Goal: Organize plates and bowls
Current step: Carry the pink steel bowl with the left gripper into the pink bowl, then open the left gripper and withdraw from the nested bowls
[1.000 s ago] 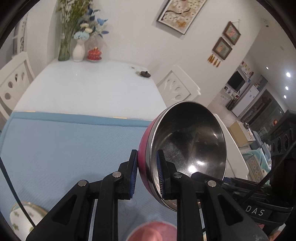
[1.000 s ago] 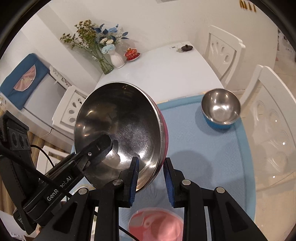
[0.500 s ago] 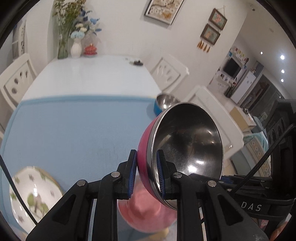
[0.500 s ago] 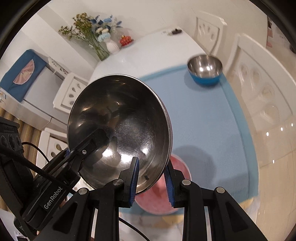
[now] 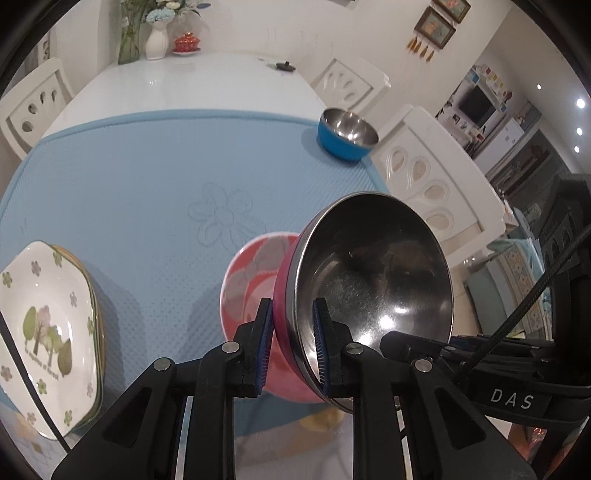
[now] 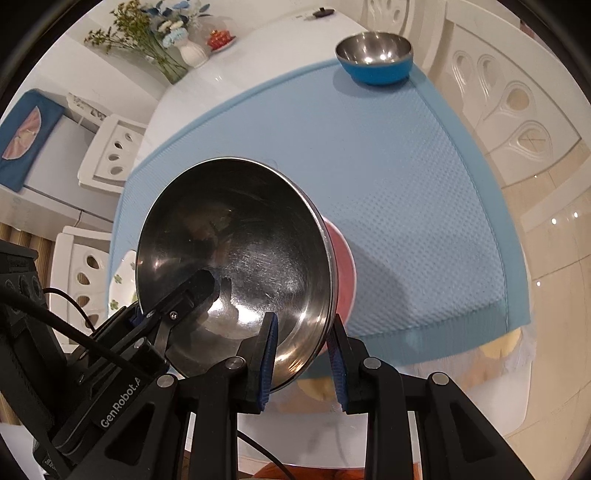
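Both grippers hold one pink steel-lined bowl by opposite rims, tilted, above the front of the blue mat. My left gripper is shut on its left rim. My right gripper is shut on its right rim; the bowl also shows in the right wrist view. A pink patterned bowl sits on the mat just under it, and shows behind the held bowl in the right wrist view. A small blue steel-lined bowl stands at the mat's far right corner. A stack of white floral plates lies at the front left.
The white table runs on beyond the mat, with a vase of flowers, a red lidded cup and a small dark lid at its far end. White chairs stand around the table.
Both grippers have lowered and tipped forward with the pink steel bowl. The pink patterned bowl, the floral plates and the blue bowl have come further into view.
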Demonstrator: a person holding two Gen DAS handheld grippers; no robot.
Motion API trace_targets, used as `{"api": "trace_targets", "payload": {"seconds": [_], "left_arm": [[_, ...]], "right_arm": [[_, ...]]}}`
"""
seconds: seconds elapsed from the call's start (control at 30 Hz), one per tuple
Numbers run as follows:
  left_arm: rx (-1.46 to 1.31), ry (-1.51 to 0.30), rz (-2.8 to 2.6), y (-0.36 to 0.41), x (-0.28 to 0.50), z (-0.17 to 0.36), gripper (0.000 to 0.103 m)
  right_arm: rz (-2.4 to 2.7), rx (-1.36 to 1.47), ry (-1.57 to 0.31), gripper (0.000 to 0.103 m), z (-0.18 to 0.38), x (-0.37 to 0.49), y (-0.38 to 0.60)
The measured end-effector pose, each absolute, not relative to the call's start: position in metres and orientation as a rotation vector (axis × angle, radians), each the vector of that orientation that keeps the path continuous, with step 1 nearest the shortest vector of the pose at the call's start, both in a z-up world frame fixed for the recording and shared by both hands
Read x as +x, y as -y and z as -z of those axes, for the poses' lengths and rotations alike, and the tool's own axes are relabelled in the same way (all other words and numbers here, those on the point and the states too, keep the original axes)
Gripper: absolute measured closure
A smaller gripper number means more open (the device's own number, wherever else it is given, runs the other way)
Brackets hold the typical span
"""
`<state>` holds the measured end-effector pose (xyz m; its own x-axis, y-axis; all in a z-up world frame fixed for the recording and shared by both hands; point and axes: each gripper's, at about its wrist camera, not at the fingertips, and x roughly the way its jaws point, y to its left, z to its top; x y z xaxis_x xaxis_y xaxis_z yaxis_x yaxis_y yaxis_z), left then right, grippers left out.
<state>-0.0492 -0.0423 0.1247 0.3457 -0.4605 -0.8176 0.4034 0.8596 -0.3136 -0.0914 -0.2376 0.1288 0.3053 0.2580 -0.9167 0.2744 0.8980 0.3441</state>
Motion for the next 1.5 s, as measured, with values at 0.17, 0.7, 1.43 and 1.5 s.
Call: {"api": "trace_targets", "payload": {"seconds": [0.17,0.7,1.43,1.5], "left_arm": [[-0.034,-1.106,0.559,0.041,-0.053,-0.115,0.086],[-0.006,-1.156,0.559,0.037,-0.058,-0.095,0.083],[-0.017,-1.208,0.5,0.013,-0.045,-0.087,0.071],[-0.004,-1.197,0.502,0.013,-0.048,-0.09,0.071]], "right_arm": [[0.013,0.466,-1.296,0.077,-0.118,-0.095,0.234],[0.013,0.475,-1.331,0.077,-0.099,-0.094,0.229],[0.01,0.45,-1.343,0.077,-0.104,-0.095,0.217],[0.009,0.452,-1.344,0.077,-0.104,-0.095,0.216]]}}
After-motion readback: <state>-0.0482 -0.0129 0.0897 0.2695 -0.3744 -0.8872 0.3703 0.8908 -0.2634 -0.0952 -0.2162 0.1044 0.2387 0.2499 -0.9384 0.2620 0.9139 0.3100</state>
